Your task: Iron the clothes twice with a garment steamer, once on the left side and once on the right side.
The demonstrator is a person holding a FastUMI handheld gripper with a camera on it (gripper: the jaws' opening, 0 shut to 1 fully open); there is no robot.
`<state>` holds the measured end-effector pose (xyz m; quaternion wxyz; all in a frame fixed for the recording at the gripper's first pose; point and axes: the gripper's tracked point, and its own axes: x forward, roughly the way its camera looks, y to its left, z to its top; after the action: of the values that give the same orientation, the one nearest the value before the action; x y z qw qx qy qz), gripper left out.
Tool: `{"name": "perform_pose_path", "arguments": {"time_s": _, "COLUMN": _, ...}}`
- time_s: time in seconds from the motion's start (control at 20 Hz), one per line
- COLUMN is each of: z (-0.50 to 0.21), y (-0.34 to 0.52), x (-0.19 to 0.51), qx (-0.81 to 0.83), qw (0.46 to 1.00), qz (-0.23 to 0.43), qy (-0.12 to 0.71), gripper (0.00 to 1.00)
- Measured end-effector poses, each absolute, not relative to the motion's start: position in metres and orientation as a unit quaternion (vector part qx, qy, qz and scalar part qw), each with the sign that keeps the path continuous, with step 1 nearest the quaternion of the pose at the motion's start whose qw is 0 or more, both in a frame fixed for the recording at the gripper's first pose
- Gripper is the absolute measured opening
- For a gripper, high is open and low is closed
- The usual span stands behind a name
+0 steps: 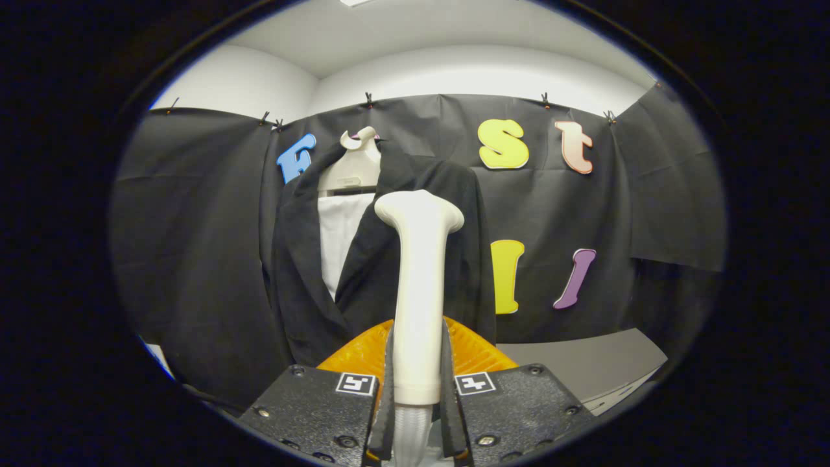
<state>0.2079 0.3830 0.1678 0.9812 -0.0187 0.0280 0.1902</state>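
A white garment steamer (418, 285) stands upright between my fingers, its handle clamped by both and its wide head up at the jacket's right lapel. My gripper (418, 373) is shut on the steamer's handle. A ribbed grey hose (412, 431) runs down from the handle's base. Beyond the steamer hangs a black jacket (305, 285) on a white hanger (353, 162), with a white panel (337, 240) showing between its lapels. The steamer head hides part of the jacket's right front.
An orange ribbed piece (476, 350) sits just behind the fingers. A grey table surface (583, 363) lies to the right, below the black cloth wall (194, 227). White walls and ceiling rise above the cloth.
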Motion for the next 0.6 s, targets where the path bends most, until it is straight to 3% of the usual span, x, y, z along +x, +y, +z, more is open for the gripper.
{"name": "perform_pose_path", "arguments": {"time_s": 0.6, "z": 0.083, "y": 0.376, "x": 0.191, "qx": -0.027, "qw": 0.979, "qz": 0.181, "qy": 0.092, "gripper": 0.31}}
